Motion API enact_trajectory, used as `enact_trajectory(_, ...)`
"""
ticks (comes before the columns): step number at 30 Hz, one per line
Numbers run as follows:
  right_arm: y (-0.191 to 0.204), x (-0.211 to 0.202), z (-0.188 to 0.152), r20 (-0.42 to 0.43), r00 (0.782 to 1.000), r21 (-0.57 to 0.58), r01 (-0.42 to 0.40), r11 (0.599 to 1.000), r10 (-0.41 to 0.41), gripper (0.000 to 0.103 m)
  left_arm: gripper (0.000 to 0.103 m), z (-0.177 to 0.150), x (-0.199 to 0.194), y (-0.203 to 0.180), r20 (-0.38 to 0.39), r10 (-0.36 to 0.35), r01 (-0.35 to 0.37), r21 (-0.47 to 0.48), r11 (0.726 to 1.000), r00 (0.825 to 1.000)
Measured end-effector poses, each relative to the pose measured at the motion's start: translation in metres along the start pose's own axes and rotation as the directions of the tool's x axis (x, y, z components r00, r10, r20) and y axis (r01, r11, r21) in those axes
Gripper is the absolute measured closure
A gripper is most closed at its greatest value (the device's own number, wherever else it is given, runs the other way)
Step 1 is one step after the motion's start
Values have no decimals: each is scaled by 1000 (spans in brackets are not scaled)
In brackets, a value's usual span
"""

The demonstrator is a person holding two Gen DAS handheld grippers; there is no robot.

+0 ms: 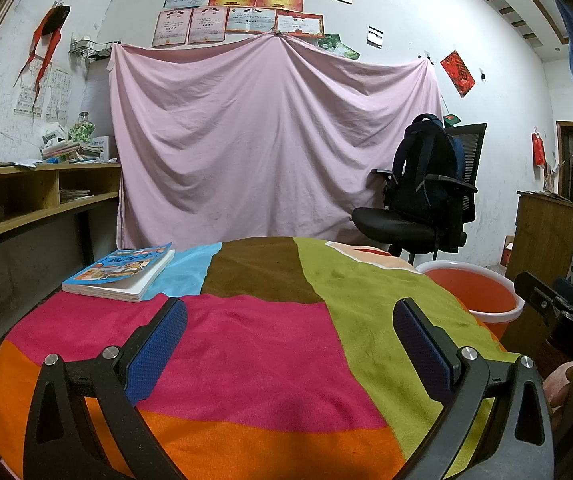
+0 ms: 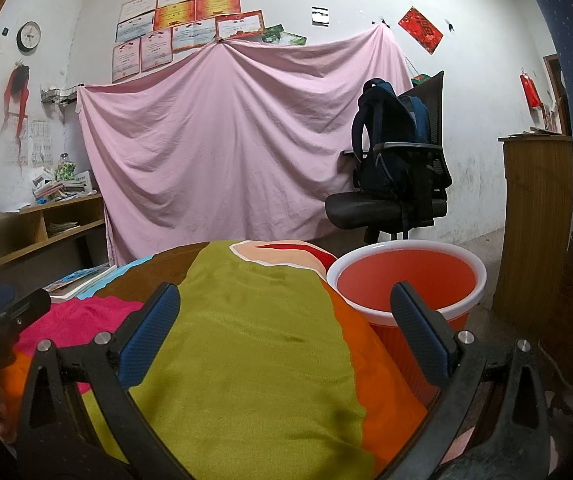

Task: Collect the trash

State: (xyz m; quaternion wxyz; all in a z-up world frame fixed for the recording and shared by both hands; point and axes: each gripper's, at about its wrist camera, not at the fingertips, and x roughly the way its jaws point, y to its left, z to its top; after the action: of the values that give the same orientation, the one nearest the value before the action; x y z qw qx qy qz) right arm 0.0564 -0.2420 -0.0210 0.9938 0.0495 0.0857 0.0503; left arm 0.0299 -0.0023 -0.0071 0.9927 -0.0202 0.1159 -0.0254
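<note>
A: The fingers of the left gripper (image 1: 290, 344) stand wide apart with nothing between the blue pads; the right gripper (image 2: 286, 330) is spread the same way and equally empty. Both hover low over the colour-block blanket (image 1: 246, 344), tips pointing at the far wall.

B: So where's the trash?

A: I can't find any. Between and ahead of the left fingers there's only bare cloth. Beyond the left finger's tip lies a paperback book (image 1: 120, 274), which looks like a keeper, not litter.

B: And the bin?

A: An orange bucket with a white rim (image 2: 406, 276) sits off the blanket's edge, just behind the right gripper's right finger. It looks empty, as far as its inside shows. I'd guess it stands there so the right gripper can drop things in with a short swing.

B: Why hold both open?

A: Probably readiness: either nothing has been chosen yet, or the surface is already cleared. The frames don't settle which.
</note>
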Motion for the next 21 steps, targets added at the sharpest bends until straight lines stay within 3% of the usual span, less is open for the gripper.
enact_trajectory(21,1,-1,1,-2,1000,2,0,1000,0,0,2,0,0,-1,1,0,0,2,1000,1000)
